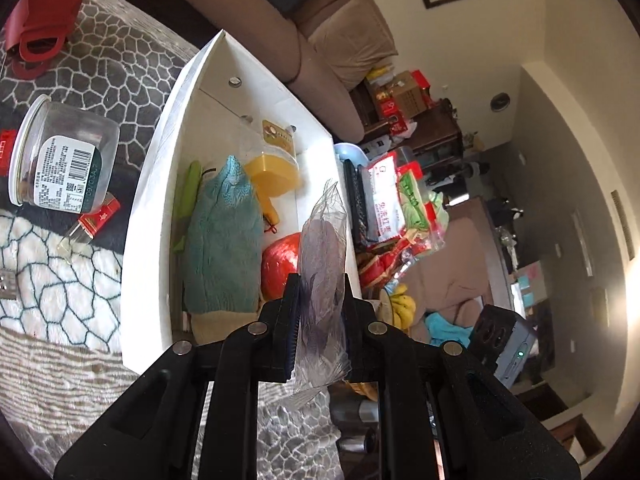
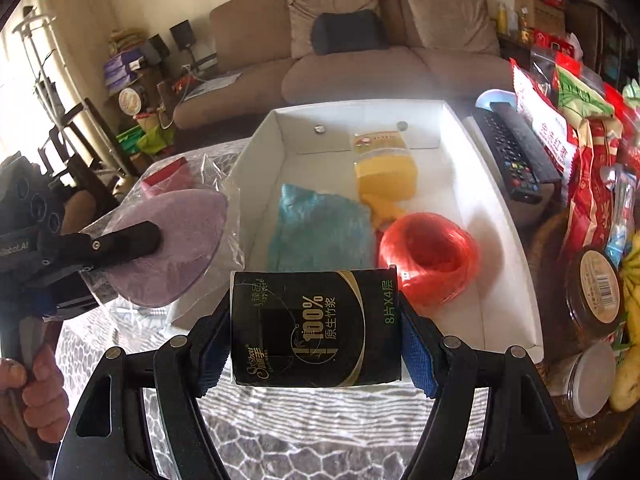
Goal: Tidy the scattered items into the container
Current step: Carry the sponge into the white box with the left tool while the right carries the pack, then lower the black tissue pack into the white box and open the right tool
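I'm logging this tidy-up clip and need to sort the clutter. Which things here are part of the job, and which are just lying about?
Part of the job:
- white box
- black tissue pack, in right gripper
- purple pad in plastic bag, in left gripper
- teal cloth, yellow brush, red twine, in the box

Lying about:
- sofa
- remote
- snack bags
- bananas

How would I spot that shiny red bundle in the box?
Find the white box in front of the sofa. Its near right corner holds the red twine coil, beside the teal cloth and yellow sponge. It alone is round, glossy and red.
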A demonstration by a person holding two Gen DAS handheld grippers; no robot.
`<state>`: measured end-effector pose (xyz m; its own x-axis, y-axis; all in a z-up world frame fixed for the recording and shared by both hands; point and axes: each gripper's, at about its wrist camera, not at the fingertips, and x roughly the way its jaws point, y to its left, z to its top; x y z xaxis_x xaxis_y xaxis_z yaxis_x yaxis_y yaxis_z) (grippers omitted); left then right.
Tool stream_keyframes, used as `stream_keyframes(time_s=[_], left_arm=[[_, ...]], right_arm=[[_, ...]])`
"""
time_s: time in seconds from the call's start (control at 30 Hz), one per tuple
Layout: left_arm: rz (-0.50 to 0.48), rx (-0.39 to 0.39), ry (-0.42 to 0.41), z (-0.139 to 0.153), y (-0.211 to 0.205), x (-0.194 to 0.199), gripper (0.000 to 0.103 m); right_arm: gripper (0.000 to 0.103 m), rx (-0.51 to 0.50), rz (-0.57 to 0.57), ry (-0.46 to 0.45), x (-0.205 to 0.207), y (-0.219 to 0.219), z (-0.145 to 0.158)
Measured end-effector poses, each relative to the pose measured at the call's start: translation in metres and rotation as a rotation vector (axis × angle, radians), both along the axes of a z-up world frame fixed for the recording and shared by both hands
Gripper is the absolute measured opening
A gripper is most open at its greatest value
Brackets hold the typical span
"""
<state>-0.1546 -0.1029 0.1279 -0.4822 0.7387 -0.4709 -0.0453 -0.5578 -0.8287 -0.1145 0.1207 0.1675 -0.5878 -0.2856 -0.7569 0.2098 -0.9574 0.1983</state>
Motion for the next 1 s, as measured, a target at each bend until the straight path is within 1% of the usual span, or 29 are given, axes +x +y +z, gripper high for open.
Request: stream_keyframes(time_s=[0.07, 0.17, 0.3, 0.37, 0.4, 0.43, 0.47, 0.53, 0.67, 0.77, 0.83, 0.9, 1.0], left_arm=[[0.032, -0.025, 0.0, -0.009, 0.01, -0.005, 0.014], [0.07, -0.092, 0.021, -0.019, 0.019, -0.011, 0.014], [0.081, -0.178, 0.03, -0.026, 0.028, -0.018, 0.015], [0.077, -0.217, 0.042, -0.026, 0.03, -0.02, 0.024], [0.075, -0.238, 0.052, -0.023, 0.031, -0.02, 0.024], [0.079, -0.263, 0.063, -0.021, 0.032, -0.019, 0.029], [0.081, -0.28, 0.075, -0.017, 0.032, -0.018, 0.036], [0.082, -0.285, 0.097, -0.011, 0.032, -0.018, 0.042], [0.08, -0.293, 0.122, 0.001, 0.03, -0.017, 0.042], [0.087, -0.286, 0.144, 0.012, 0.025, -0.014, 0.045], [0.091, -0.292, 0.156, 0.019, 0.023, -0.013, 0.049], [0.089, -0.301, 0.17, 0.023, 0.022, -0.011, 0.05], [0.081, -0.306, 0.159, 0.024, 0.02, -0.01, 0.05]], right_arm=[[0.076, -0.013, -0.001, -0.007, -0.009, 0.005, -0.006], [0.076, -0.01, 0.019, -0.022, -0.021, 0.0, -0.017], [0.076, -0.003, 0.047, -0.041, -0.036, -0.01, -0.033], [0.076, -0.007, 0.051, -0.055, -0.041, -0.014, -0.042], [0.076, -0.011, 0.054, -0.061, -0.043, -0.015, -0.047], [0.076, -0.013, 0.059, -0.068, -0.045, -0.017, -0.051], [0.076, -0.013, 0.064, -0.072, -0.045, -0.02, -0.055], [0.076, -0.005, 0.07, -0.081, -0.045, -0.024, -0.063], [0.076, 0.011, 0.071, -0.105, -0.044, -0.03, -0.077], [0.077, 0.019, 0.069, -0.127, -0.043, -0.03, -0.084], [0.077, 0.02, 0.062, -0.13, -0.042, -0.029, -0.085], [0.077, 0.023, 0.046, -0.124, -0.04, -0.026, -0.084], [0.077, 0.018, 0.034, -0.125, -0.04, -0.024, -0.08]])
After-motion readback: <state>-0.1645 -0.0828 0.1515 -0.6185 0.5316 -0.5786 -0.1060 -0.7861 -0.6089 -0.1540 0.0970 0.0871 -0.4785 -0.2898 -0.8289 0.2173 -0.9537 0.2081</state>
